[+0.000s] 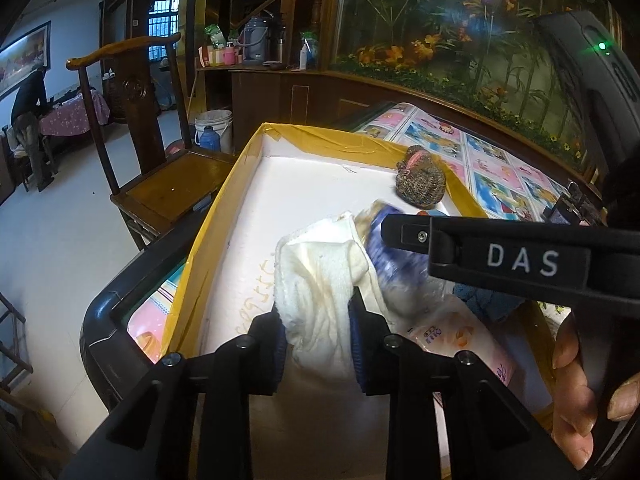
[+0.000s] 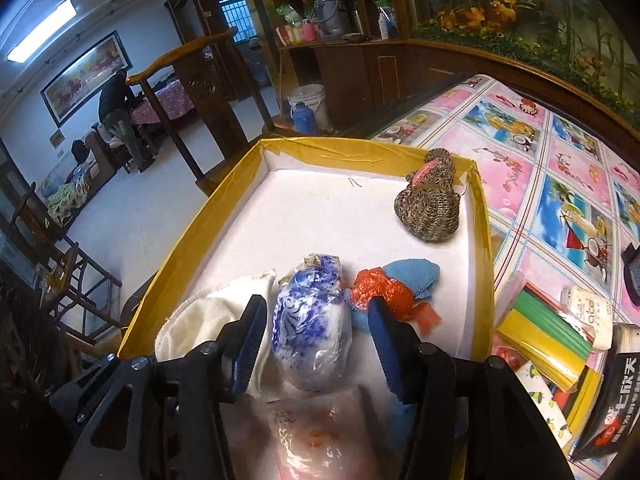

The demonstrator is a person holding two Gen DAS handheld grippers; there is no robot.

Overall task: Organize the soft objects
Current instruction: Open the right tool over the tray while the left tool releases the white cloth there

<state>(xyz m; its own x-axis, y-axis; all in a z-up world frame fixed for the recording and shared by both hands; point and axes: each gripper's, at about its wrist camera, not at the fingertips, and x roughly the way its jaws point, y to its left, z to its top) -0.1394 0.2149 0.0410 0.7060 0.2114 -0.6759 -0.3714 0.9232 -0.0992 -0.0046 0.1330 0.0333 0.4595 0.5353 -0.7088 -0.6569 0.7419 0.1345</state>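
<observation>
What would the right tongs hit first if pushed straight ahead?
Most likely the blue-and-white bag: it lies between the open right tongs, its near end already inside the gap. How far it is from the palm is unclear.

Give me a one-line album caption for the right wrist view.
Right gripper open around a blue-and-white plastic-wrapped bundle in a yellow-rimmed white box, beside a white cloth.

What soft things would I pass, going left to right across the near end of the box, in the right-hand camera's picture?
White cloth → blue-and-white patterned bundle in clear plastic → crumpled red plastic bag → blue cloth. The brown knitted item lies farther back, near the box's right wall.
</observation>
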